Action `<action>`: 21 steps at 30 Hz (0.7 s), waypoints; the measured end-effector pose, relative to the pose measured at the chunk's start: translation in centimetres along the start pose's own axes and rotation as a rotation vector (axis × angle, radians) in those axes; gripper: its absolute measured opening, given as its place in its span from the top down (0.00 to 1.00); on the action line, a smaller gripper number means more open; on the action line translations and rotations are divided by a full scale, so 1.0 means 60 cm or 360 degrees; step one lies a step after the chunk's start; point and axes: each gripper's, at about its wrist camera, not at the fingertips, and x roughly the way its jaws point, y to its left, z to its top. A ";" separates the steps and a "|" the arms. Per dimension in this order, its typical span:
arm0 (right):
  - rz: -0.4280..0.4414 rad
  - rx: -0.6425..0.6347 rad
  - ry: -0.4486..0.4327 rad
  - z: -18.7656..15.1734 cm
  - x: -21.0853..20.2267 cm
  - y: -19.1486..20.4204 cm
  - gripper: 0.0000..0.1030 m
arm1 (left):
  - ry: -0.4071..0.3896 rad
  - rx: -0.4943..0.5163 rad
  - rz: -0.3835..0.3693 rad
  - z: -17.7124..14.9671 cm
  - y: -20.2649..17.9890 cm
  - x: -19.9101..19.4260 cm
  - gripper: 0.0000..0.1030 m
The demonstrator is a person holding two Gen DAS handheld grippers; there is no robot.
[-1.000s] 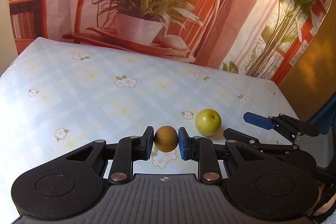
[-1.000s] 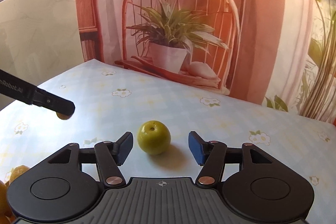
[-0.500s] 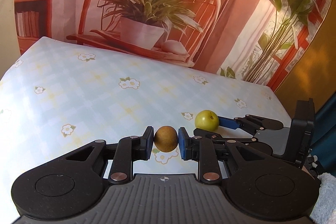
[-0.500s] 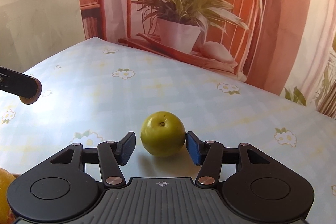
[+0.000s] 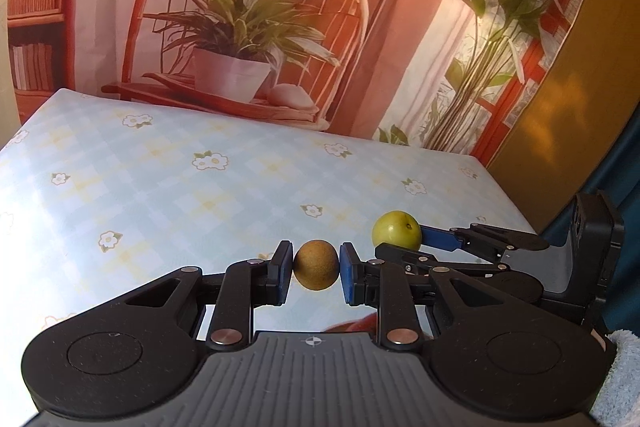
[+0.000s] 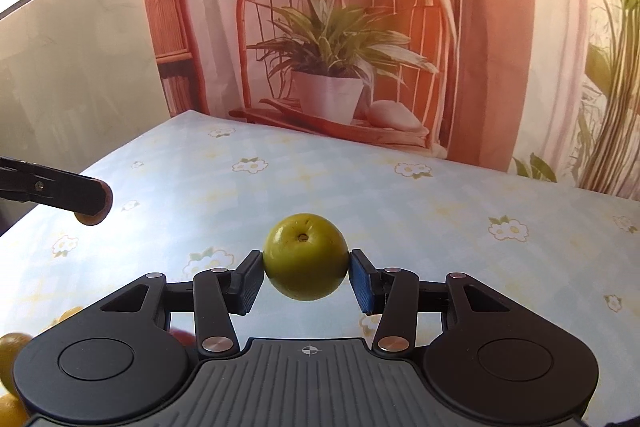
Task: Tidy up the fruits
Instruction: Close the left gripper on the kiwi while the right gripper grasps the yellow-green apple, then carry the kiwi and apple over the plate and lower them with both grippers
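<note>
A small brown round fruit (image 5: pixel 316 270) sits pinched between the blue pads of my left gripper (image 5: pixel 316 271), held above the flowered tablecloth (image 5: pixel 160 179). In the right wrist view that left gripper (image 6: pixel 94 205) pokes in from the left with the brown fruit (image 6: pixel 90 218) at its tip. My right gripper (image 6: pixel 306 277) is closing its jaws on a green apple-like fruit (image 6: pixel 306 255); both pads touch its sides and it hangs just off the cloth. From the left wrist view the green fruit (image 5: pixel 394 231) shows at the right gripper's (image 5: pixel 404 243) tip, to the right.
Orange fruits (image 6: pixel 12 351) lie at the lower left of the right wrist view. Something red (image 5: pixel 356 325) shows under the left gripper. A printed backdrop of a chair and a potted plant (image 5: pixel 240 39) stands behind the table. The table's right edge (image 5: pixel 508 195) runs close to the right gripper.
The right gripper's jaws closed from wide apart onto the green fruit and raised it off the cloth. The left gripper kept its hold on the brown fruit and shifted slightly.
</note>
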 end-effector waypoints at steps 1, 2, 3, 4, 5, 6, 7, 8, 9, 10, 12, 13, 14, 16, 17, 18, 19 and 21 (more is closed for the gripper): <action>-0.0006 -0.0008 -0.0009 -0.005 -0.013 0.004 0.58 | -0.0002 0.0011 -0.0009 -0.004 -0.005 -0.004 0.74; -0.0011 -0.0011 -0.0019 -0.011 -0.026 0.008 0.58 | -0.0004 0.0021 -0.0019 -0.008 -0.009 -0.008 0.74; -0.0014 -0.0011 -0.0028 -0.017 -0.038 0.013 0.58 | -0.0003 0.0030 -0.0031 -0.012 -0.014 -0.012 0.74; -0.0015 -0.0009 -0.0036 -0.022 -0.049 0.016 0.58 | 0.0000 0.0037 -0.0042 -0.016 -0.018 -0.014 0.74; -0.0019 -0.0003 -0.0043 -0.029 -0.062 0.021 0.58 | 0.0003 0.0042 -0.0053 -0.020 -0.021 -0.016 0.74; -0.0022 0.0003 -0.0050 -0.035 -0.073 0.024 0.58 | 0.0008 0.0047 -0.0064 -0.023 -0.024 -0.018 0.74; -0.0022 0.0008 -0.0054 -0.040 -0.083 0.028 0.58 | 0.0012 0.0050 -0.0072 -0.026 -0.027 -0.020 0.74; -0.0021 0.0011 -0.0054 -0.046 -0.092 0.032 0.58 | 0.0015 0.0052 -0.0080 -0.030 -0.030 -0.022 0.74; -0.0024 0.0010 -0.0053 -0.051 -0.101 0.038 0.58 | 0.0018 0.0053 -0.0087 -0.033 -0.032 -0.025 0.74; -0.0029 0.0007 -0.0053 -0.057 -0.110 0.043 0.58 | 0.0020 0.0054 -0.0093 -0.037 -0.033 -0.027 0.74; -0.0027 0.0016 -0.0055 -0.067 -0.127 0.052 0.58 | 0.0026 0.0064 -0.0103 -0.043 -0.038 -0.033 0.74; -0.0023 0.0029 -0.0056 -0.071 -0.134 0.055 0.58 | 0.0029 0.0071 -0.0106 -0.047 -0.039 -0.034 0.74; -0.0019 0.0041 -0.0058 -0.075 -0.141 0.059 0.58 | 0.0033 0.0078 -0.0109 -0.050 -0.041 -0.036 0.74; -0.0006 0.0057 -0.0064 -0.083 -0.153 0.065 0.58 | 0.0044 0.0086 -0.0116 -0.057 -0.044 -0.037 0.74; 0.0002 0.0063 -0.0064 -0.086 -0.157 0.069 0.58 | 0.0049 0.0085 -0.0119 -0.060 -0.045 -0.037 0.74; 0.0010 0.0065 -0.0063 -0.091 -0.161 0.074 0.58 | 0.0057 0.0084 -0.0123 -0.063 -0.045 -0.037 0.74; 0.0013 0.0065 -0.0059 -0.095 -0.165 0.078 0.58 | 0.0063 0.0083 -0.0127 -0.066 -0.045 -0.037 0.74; 0.0018 0.0064 -0.0046 -0.102 -0.168 0.085 0.58 | 0.0072 0.0082 -0.0131 -0.073 -0.046 -0.036 0.74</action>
